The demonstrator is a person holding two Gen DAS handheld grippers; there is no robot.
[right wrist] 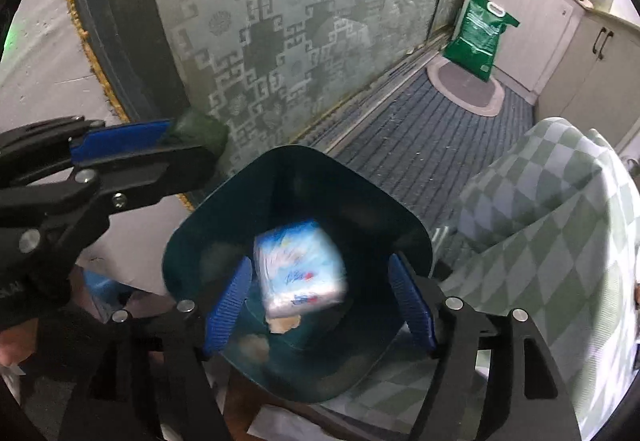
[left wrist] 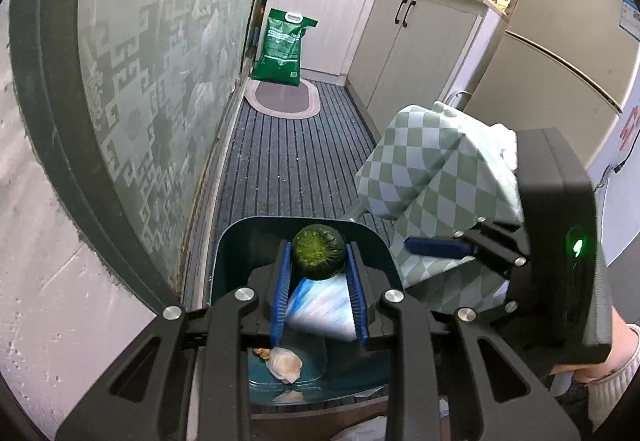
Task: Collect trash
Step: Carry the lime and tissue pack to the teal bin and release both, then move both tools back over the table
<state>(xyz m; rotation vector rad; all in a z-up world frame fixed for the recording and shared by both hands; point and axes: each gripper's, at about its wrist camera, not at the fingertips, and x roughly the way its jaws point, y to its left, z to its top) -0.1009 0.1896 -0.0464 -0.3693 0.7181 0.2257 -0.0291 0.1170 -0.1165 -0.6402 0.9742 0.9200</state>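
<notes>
While my right gripper [right wrist: 320, 305] stands open over the dark teal bin [right wrist: 304, 177], the white and blue tissue pack [right wrist: 300, 269] sits blurred between its blue pads without either pad pressing on it, so I judge it is loose and dropping into the bin, where a few pale scraps [left wrist: 285, 359] already lie on the bottom. My left gripper [left wrist: 318, 277] is clamped on a small round green fruit [left wrist: 318, 251], held just over the bin's far rim. The risk I see is on that left side: the fruit is round and caught only near the pad tips, so a careless tilt could let it squirt out and roll off across the striped floor mat [left wrist: 288, 161] instead of landing inside. The two tools are also close together above one narrow opening, and the checked cloth [left wrist: 432, 181] hangs just beside the bin, so my right tool could knock the left or snag the cloth.
</notes>
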